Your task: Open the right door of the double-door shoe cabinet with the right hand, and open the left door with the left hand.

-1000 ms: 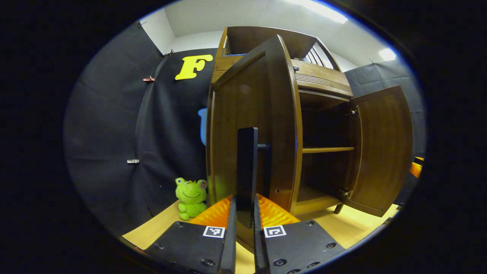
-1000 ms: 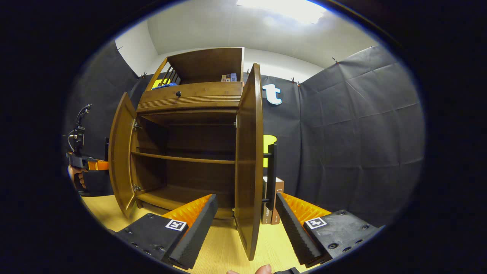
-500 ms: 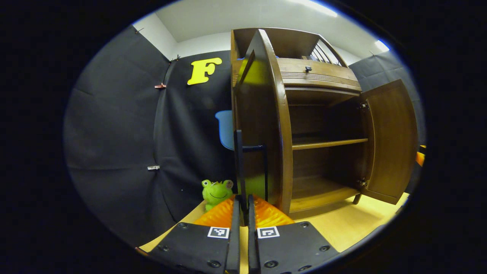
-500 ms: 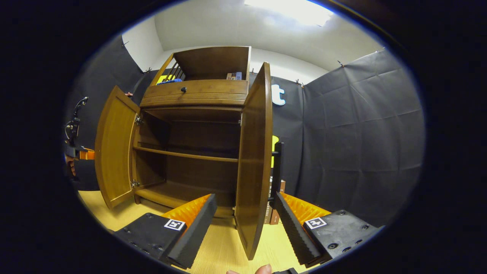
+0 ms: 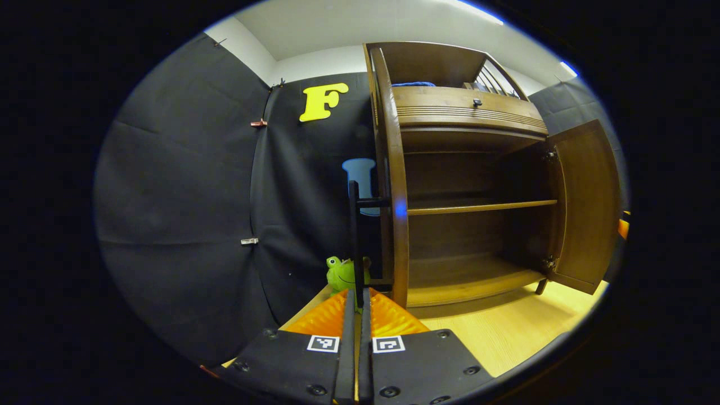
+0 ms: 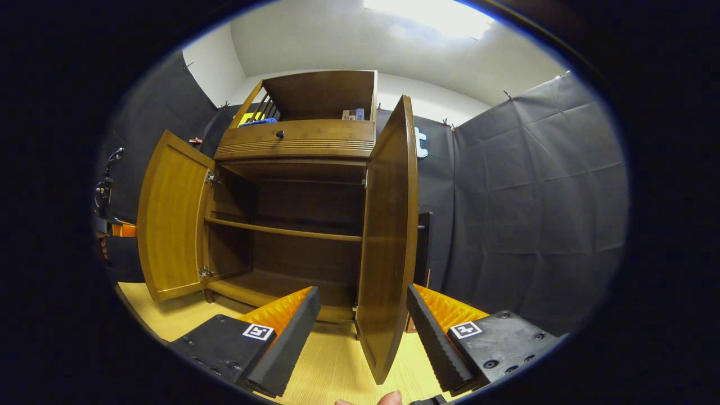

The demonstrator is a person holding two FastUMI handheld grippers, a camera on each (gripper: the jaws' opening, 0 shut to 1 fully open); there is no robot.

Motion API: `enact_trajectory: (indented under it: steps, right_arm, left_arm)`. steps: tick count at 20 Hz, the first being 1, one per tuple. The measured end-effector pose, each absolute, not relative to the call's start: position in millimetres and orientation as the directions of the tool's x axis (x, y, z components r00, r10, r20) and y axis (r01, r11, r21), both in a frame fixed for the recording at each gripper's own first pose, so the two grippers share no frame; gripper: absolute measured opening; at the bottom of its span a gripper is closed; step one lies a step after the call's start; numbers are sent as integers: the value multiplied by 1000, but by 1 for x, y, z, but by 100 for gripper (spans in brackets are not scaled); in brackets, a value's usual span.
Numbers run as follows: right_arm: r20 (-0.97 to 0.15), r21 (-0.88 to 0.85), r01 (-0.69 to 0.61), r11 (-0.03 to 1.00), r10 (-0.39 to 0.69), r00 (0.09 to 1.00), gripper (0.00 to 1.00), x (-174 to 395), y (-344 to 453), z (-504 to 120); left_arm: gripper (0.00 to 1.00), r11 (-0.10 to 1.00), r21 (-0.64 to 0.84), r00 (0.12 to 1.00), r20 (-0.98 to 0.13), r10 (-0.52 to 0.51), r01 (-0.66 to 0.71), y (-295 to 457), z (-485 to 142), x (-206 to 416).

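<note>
We are holding the left door (image 5: pixel 394 185) wide open with our left claw (image 5: pixel 358 315) pinching its handle (image 5: pixel 355 242), our right claw (image 6: pixel 363 326) is gaping around the open right door (image 6: pixel 391 247), so next we are probably letting go.

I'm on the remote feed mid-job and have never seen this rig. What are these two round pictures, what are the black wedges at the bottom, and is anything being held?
Each picture comes from a camera riding on a handheld two-finger gripper, looking forward along its fingers. There is no robot arm: a person carries one gripper in each hand.

In the left gripper view, the left gripper has its fingers closed on the thin black handle of the left door, which stands swung out, edge-on to the camera.

In the right gripper view, the right gripper is open, its fingers on either side of the right door without gripping it.

Both doors of the shoe cabinet are open, showing a bare shelf. The cabinet stands on a pale wooden floor, with a green frog toy beside it.
</note>
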State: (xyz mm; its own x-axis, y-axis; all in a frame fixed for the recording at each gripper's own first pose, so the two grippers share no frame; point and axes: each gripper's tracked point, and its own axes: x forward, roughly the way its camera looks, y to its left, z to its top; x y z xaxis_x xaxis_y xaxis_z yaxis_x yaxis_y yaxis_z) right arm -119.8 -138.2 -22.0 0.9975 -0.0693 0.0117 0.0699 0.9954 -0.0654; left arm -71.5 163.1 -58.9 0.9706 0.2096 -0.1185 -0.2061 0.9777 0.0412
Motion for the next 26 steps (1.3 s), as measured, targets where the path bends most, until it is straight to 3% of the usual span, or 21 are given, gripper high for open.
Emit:
enact_trajectory:
  steps: [6,12,17,19,20,22,26]
  right_arm:
    - [33,-53,50,997,-49,998,97,-124,-123,-13]
    - [61,-73,-1,997,6,998,97,-136,-96,-9]
    - [71,-56,-36,998,40,997,97,-139,-78,-17]
    - [75,-56,-37,998,41,996,97,-139,-73,-18]
    - [76,-52,-38,998,42,996,98,-139,-71,-18]
    - [70,-46,-45,998,48,996,97,-140,-65,-21]
    - [51,-71,-37,997,41,998,97,-139,-65,-31]
  left_arm:
    - [10,991,55,988,-81,128,-124,108,-53,-91]
    - [52,998,63,999,-28,29,-27,38,-54,-120]
    - [100,999,45,999,-45,8,-6,19,-78,-129]
    - [96,999,37,999,-18,35,-35,19,-73,-127]
    - [100,999,35,999,1,38,-38,15,-70,-127]
    - [93,998,40,998,32,50,-51,14,-66,-128]
    - [96,999,17,999,23,47,-47,15,-68,-130]
